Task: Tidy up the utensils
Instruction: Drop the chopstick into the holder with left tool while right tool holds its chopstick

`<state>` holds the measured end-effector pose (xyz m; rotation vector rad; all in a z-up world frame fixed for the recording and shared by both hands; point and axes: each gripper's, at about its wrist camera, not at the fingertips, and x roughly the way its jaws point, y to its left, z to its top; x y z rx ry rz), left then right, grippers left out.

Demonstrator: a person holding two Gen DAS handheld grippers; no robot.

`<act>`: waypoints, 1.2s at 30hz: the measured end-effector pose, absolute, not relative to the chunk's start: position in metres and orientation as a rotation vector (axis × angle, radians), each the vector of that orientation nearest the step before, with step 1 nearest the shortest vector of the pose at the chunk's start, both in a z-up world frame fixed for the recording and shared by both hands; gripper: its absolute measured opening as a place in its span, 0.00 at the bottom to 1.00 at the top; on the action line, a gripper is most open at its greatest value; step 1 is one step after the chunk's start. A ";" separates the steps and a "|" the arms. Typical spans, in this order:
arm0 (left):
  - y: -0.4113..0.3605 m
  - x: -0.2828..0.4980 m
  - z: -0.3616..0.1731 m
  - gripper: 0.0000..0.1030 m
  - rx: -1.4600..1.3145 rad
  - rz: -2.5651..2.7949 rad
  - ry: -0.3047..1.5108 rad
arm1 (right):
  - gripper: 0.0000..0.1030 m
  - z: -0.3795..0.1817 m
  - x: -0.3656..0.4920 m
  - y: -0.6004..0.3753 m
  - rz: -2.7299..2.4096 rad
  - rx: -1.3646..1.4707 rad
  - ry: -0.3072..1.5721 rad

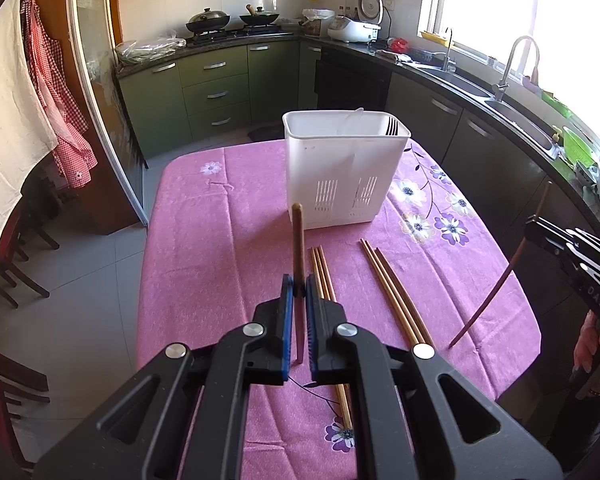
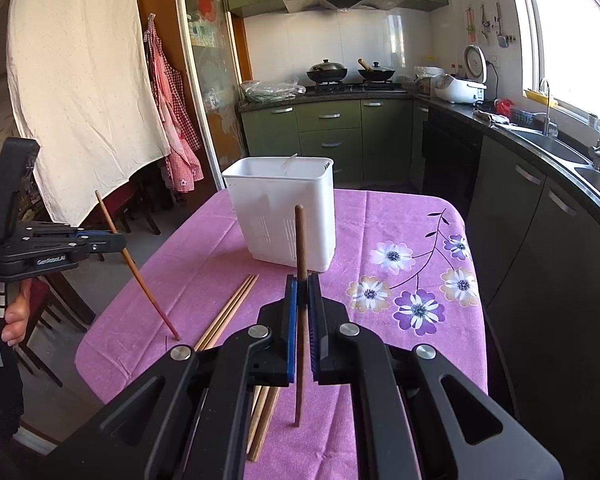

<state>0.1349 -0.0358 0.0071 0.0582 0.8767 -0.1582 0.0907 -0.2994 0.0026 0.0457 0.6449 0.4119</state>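
Note:
In the left wrist view my left gripper [image 1: 299, 288] is shut on a brown chopstick [image 1: 298, 240] that stands nearly upright over the pink floral tablecloth [image 1: 220, 240]. At the right edge my right gripper [image 1: 534, 226] is shut on a second chopstick [image 1: 496, 292], slanted, with its tip near the cloth. The white slotted utensil holder [image 1: 344, 168] stands beyond, apart from both. In the right wrist view my right gripper [image 2: 302, 288] pinches its chopstick [image 2: 300, 240]; my left gripper [image 2: 118, 242] holds the other chopstick [image 2: 148, 292] at the left. The holder [image 2: 284, 216] is ahead.
Two bundles of loose chopsticks [image 1: 322, 272] [image 1: 392, 292] lie on the cloth in front of the holder. Fork tines [image 1: 392, 126] and a white utensil stick out of it. Dark cabinets and a sink [image 1: 512, 108] run along the right. Chairs [image 1: 16, 264] stand at the left.

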 end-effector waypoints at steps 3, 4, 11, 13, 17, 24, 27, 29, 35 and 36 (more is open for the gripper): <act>-0.036 0.134 0.007 0.06 0.058 -0.158 0.876 | 0.06 0.004 0.077 -0.305 0.400 0.059 0.629; -0.035 0.133 0.007 0.06 0.058 -0.158 0.877 | 0.06 0.004 0.076 -0.307 0.402 0.064 0.628; -0.033 0.131 0.006 0.06 0.054 -0.157 0.880 | 0.06 0.003 0.076 -0.311 0.394 0.076 0.619; -0.033 0.130 0.007 0.06 0.056 -0.156 0.878 | 0.06 0.003 0.076 -0.312 0.393 0.081 0.619; -0.034 0.131 0.014 0.06 0.058 -0.160 0.868 | 0.06 0.001 0.078 -0.315 0.394 0.091 0.622; -0.043 0.148 0.054 0.06 0.048 -0.200 0.831 | 0.06 0.002 0.077 -0.314 0.397 0.086 0.627; -0.051 0.163 0.084 0.06 0.044 -0.230 0.795 | 0.06 0.002 0.077 -0.315 0.398 0.089 0.627; -0.053 0.175 0.105 0.06 0.025 -0.234 0.765 | 0.06 0.002 0.076 -0.315 0.399 0.090 0.627; -0.062 0.206 0.161 0.06 -0.002 -0.213 0.608 | 0.06 0.001 0.076 -0.320 0.405 0.101 0.626; -0.063 0.211 0.167 0.06 -0.002 -0.205 0.582 | 0.06 0.001 0.076 -0.320 0.405 0.104 0.626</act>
